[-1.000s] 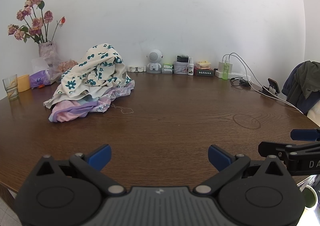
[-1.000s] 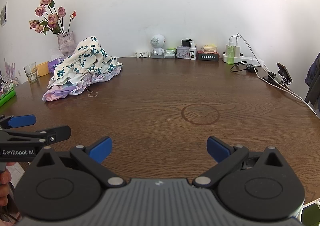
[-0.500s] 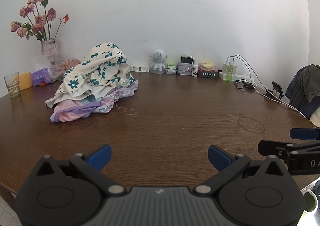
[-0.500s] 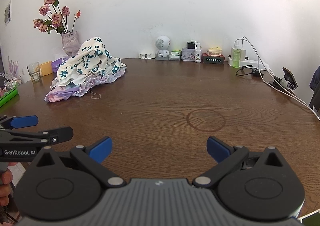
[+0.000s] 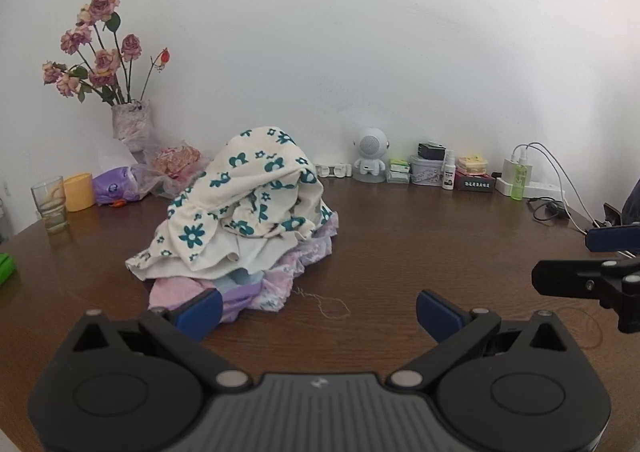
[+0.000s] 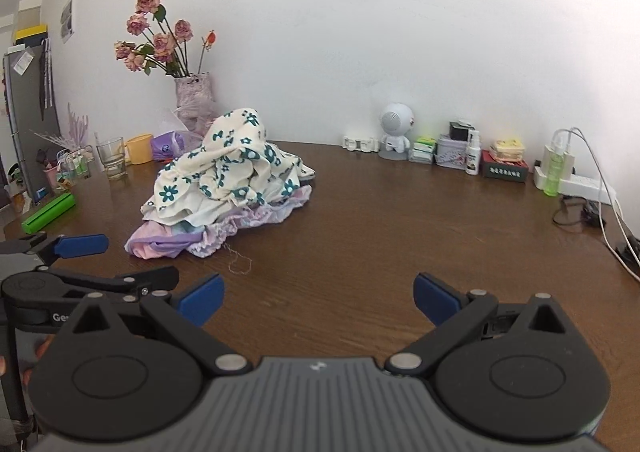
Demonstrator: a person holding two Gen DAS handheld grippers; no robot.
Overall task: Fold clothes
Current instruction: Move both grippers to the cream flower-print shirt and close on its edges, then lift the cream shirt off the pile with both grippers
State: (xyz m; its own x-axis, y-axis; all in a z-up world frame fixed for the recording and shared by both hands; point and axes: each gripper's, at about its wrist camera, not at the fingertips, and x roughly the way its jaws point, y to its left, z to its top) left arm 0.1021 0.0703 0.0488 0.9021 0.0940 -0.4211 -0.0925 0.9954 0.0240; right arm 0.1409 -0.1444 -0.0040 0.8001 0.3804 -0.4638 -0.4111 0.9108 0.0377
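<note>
A heap of clothes (image 5: pixel 240 220) lies on the brown wooden table (image 5: pixel 420 244): a cream garment with teal flowers (image 6: pixel 228 168) on top, pink and lilac pieces (image 5: pixel 256 288) under it. My left gripper (image 5: pixel 318 310) stands open just short of the heap's near edge, its left fingertip (image 5: pixel 200 310) in front of the lilac cloth. My right gripper (image 6: pixel 318 298) is open too, over bare table to the right of the heap. Each gripper shows at the edge of the other's view, the right gripper (image 5: pixel 592 264) and the left gripper (image 6: pixel 88 264). Nothing is held.
A vase of dried roses (image 5: pixel 130 124), a glass (image 5: pixel 50 202), a yellow cup (image 5: pixel 80 192) and a purple pack (image 5: pixel 116 190) stand behind the heap. Small boxes, a toy robot (image 5: pixel 370 160), bottles and a power strip with cables (image 6: pixel 576 184) line the wall. A loose thread (image 5: pixel 326 300) lies by the heap.
Both grippers have moved forward and to the left, toward the heap of clothes, which now looms larger. Both stayed open.
</note>
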